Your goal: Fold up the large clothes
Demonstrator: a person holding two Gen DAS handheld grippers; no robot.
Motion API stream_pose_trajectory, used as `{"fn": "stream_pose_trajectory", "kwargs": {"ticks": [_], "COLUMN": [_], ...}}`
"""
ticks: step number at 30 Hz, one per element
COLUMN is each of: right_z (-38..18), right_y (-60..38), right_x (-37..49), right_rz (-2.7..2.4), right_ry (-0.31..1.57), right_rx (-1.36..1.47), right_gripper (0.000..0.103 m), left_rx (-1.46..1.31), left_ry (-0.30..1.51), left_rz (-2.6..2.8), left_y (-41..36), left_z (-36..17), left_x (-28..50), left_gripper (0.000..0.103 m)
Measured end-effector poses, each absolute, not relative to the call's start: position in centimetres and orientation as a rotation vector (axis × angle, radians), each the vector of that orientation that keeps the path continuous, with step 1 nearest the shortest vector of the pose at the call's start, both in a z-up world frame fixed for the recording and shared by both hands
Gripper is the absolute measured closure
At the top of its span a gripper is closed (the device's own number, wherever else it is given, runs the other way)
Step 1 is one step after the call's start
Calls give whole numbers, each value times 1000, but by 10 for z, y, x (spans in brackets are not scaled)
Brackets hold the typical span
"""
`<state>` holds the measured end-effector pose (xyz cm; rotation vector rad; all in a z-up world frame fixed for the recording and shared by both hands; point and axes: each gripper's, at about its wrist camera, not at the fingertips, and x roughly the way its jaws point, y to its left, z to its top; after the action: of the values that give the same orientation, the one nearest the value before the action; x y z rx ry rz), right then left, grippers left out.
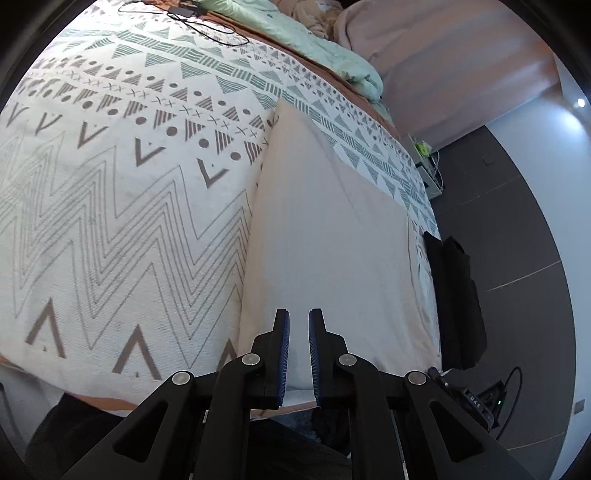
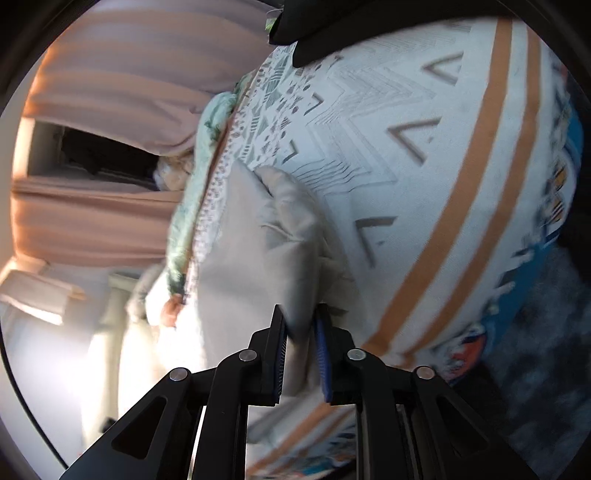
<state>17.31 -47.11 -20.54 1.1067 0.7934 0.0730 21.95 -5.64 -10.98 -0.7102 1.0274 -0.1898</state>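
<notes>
Over on the bed, the pale beige garment point(image 1: 325, 229) lay flat on the patterned bedspread point(image 1: 122, 206), stretching straight ahead of the left gripper point(image 1: 299, 325) and away from it in a long smooth panel. That claw's jaws stood nearly together, a narrow gap between the blue pads point(image 1: 283, 354), and as far as I could see nothing was caught in them; the cloth simply lay beneath and beyond its tips. Off to its right, past the bed's edge, some folded black fabric point(image 1: 458, 299) hung against the dark floor point(image 1: 517, 236). Far ahead and to its left a black cable point(image 1: 207, 26) curled on the spread, with a mint-green quilt point(image 1: 332, 59) bunched beyond.

The right gripper point(image 2: 301, 321) was clamped on a thick fold of the same beige garment point(image 2: 273, 236), the cloth bulging out just ahead of its fingertips point(image 2: 321, 343) and trailing down between the pads. The bedspread point(image 2: 424, 177), with its tan stripes, curved away to that claw's right; pink curtains point(image 2: 122, 92) hung off to its left.
</notes>
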Motion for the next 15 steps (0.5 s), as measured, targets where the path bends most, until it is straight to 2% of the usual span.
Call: {"fn": "stream_pose_trajectory", "kwargs": {"ticks": [1, 2, 4, 7, 8, 9, 11, 15], "right_z": [-204, -203, -197, -190, -188, -187, -181, -170], "right_y": [-475, -480, -492, -504, -507, -510, -513, -518], "right_x": [169, 165, 158, 153, 152, 153, 155, 160], "right_rz": [64, 54, 22, 16, 25, 35, 48, 97], "right_ry": [786, 775, 749, 738, 738, 738, 743, 757], "right_rx": [1105, 1107, 1098, 1069, 1070, 1070, 1052, 1006], "right_gripper": [70, 44, 26, 26, 26, 26, 26, 26], "left_rx": [-716, -722, -731, -758, -774, -790, -809, -805], "left_ry": [1032, 1035, 1040, 1046, 1039, 1029, 1002, 987], "left_rz": [-182, -175, -168, -158, -154, -149, -135, -127], "left_y": [-54, -52, -49, -43, -40, -37, -32, -30], "left_z": [-108, -106, -105, -106, -106, -106, -103, -97], "left_x": [220, 219, 219, 218, 217, 217, 213, 220], "left_gripper": [92, 92, 91, 83, 69, 49, 30, 29]}}
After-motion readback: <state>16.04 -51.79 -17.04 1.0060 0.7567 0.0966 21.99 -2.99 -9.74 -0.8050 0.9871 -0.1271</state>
